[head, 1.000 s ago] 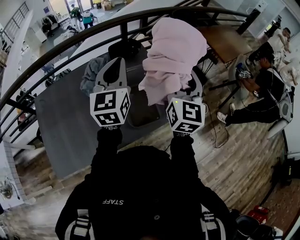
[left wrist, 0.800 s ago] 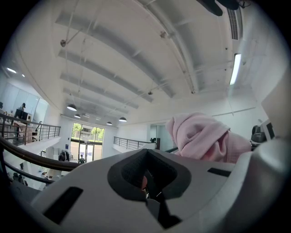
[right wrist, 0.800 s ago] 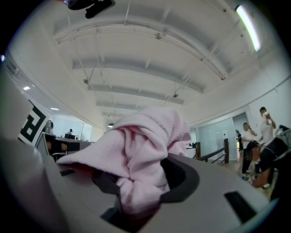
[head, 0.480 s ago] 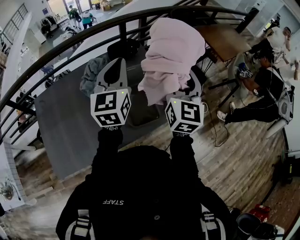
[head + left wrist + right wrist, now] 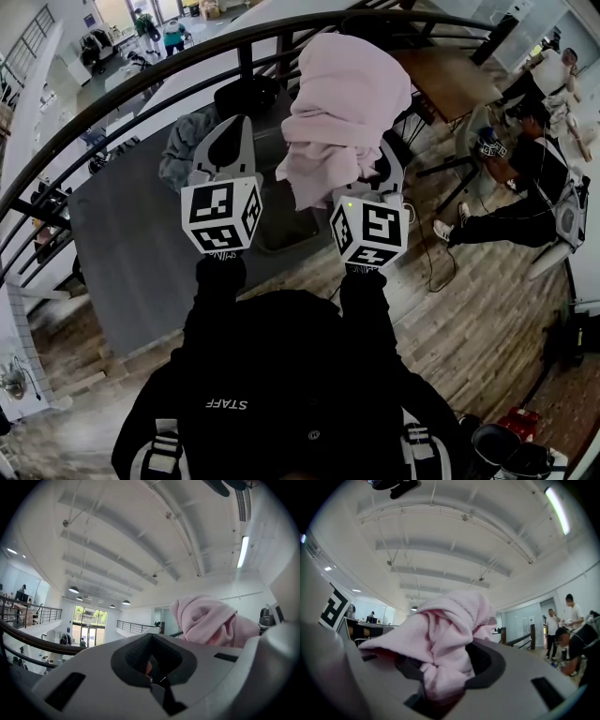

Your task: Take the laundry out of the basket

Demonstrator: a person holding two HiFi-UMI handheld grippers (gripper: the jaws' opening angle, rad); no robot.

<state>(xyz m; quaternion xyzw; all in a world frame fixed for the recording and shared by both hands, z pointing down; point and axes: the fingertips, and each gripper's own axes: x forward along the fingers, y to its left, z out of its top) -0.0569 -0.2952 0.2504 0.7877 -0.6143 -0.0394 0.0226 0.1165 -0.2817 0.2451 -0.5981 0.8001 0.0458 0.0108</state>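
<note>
One pink cloth [image 5: 342, 112] hangs bunched high above the grey table [image 5: 122, 244], pinched between the jaws of the right gripper [image 5: 440, 691]. Just beside it, the left gripper [image 5: 152, 665] points up, jaws together on nothing. Grey laundry [image 5: 183, 145] lies heaped on the table.

Black railing [image 5: 216, 50] bars ahead, pink cloth [image 5: 342, 112] hangs right; left tabletop [image 5: 122, 244] lies open.
</note>
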